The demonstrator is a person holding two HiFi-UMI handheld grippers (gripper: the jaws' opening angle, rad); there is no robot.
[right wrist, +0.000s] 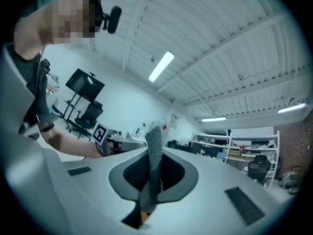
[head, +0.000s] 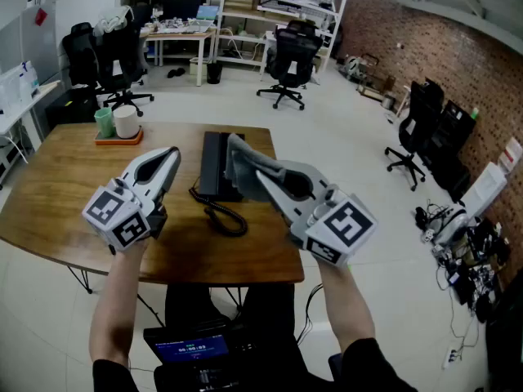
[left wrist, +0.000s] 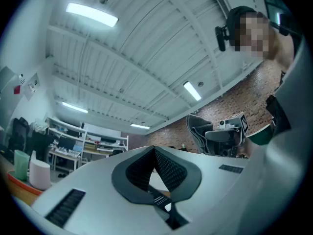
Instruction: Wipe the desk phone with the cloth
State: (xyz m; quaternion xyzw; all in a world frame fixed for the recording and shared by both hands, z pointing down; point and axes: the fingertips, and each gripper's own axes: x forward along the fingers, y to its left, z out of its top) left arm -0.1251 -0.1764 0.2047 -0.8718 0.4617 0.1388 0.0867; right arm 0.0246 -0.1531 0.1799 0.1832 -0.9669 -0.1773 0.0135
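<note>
The black desk phone lies in the middle of the wooden table, its coiled cord trailing toward me. My right gripper is held above the phone's right side, shut on a grey cloth that hangs over the phone. In the right gripper view the cloth stands pinched between the jaws of the right gripper, which points up at the ceiling. My left gripper hovers left of the phone, shut and holding nothing. The left gripper also tilts upward, its pads closed together.
An orange tray with a green cup and a white cup sits at the table's far left corner. Office chairs, desks and shelves stand beyond the table. A lit screen is below the near edge.
</note>
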